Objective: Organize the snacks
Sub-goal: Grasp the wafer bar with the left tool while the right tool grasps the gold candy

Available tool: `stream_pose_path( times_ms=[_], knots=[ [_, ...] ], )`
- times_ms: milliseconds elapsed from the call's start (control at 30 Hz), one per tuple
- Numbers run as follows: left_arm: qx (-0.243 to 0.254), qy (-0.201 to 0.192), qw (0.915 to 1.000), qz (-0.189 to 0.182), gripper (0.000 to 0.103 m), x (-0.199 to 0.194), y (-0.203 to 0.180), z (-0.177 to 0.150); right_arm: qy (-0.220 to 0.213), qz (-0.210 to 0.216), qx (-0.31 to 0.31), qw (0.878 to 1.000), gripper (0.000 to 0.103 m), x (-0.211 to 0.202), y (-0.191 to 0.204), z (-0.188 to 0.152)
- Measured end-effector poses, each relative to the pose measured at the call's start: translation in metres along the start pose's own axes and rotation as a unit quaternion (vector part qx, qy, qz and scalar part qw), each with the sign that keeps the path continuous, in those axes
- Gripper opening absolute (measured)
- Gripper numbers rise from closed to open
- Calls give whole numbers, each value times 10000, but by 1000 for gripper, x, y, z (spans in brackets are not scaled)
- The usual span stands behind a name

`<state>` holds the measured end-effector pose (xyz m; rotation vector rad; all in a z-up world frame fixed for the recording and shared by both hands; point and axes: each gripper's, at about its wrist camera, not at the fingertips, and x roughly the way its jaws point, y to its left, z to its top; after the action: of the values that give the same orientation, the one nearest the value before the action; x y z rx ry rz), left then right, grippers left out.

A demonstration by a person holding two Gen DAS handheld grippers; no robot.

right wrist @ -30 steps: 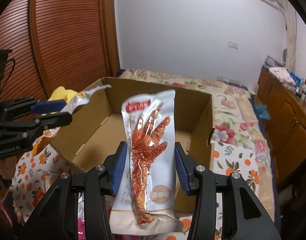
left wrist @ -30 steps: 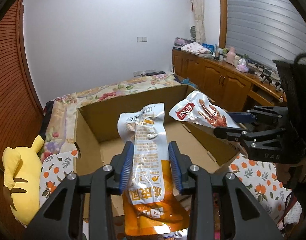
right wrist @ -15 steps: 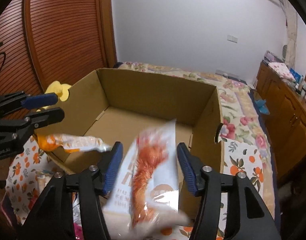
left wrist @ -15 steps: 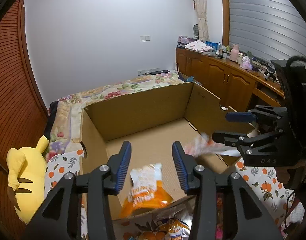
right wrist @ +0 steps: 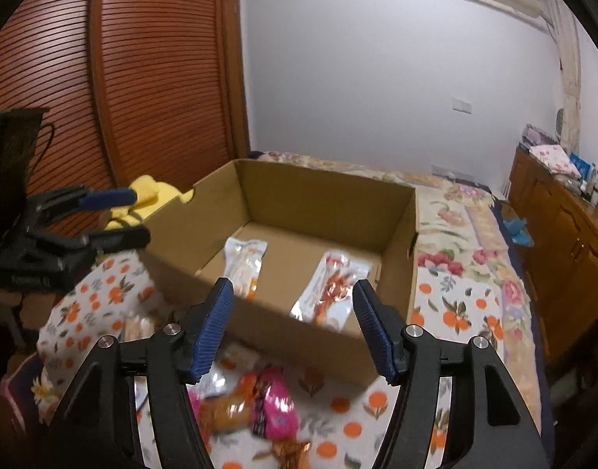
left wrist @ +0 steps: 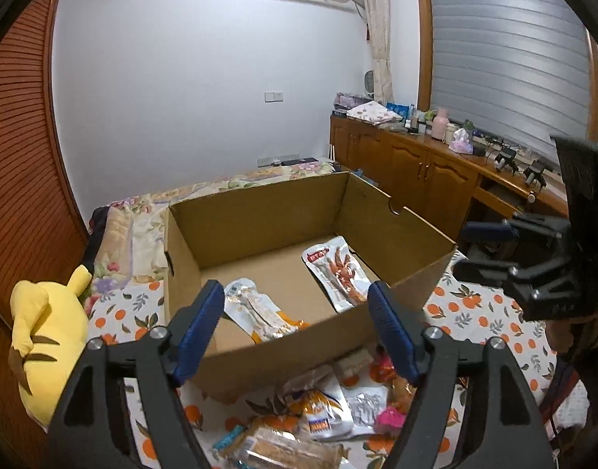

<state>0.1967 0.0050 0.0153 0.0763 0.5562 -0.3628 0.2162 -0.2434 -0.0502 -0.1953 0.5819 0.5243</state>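
Snacks [left wrist: 340,271] beyond open hand-held gripper [left wrist: 297,322]

Two snack packets [right wrist: 330,291] lie in the cardboard box [right wrist: 322,199] beyond the empty, spread right gripper [right wrist: 293,308].

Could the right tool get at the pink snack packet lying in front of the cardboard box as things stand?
Probably yes: the right tool is open and empty, and the pink snack packet lies uncovered just below it, outside the cardboard box.
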Motion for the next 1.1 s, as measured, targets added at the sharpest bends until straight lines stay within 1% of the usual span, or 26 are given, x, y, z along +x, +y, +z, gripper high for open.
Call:
stream_pose_path(
  times_ms=[133, 267, 400, 500, 633, 767, 900, 1100],
  knots=[
    [-73, 23, 10000, -20, 78, -7, 1, -17, 63, 48, 19, 10000, 65, -9, 4, -25],
    [-172, 173, 9997, 5, 78, -8, 3, -42, 238, 86, 64, 9997, 65, -8, 6, -52],
    [-203, 393, 9990, 45, 78, -1, 4, -68, 499, 101, 50, 9987, 63, 1, 8, -79],
    [-209, 593, 9979, 128, 78, 8, 7, -87, 660, 134, 101, 9977, 61, 8, 7, -94],
    [-299, 772, 9965, 127, 78, 17, 7, -104, 832, 158, 129, 9963, 61, 14, 5, -110],
    [-300, 896, 9954, 162, 78, 25, 9, -116, 1009, 132, 91, 9948, 59, 20, 7, -122],
    [-268, 909, 9953, 200, 78, 28, 9, -122, 1181, 21, 72, 9930, 59, 27, 7, -130],
    [-116, 969, 9946, 367, 79, 33, 6, -125, 1283, -81, -32, 9917, 59, 33, 12, -139]
  ],
)
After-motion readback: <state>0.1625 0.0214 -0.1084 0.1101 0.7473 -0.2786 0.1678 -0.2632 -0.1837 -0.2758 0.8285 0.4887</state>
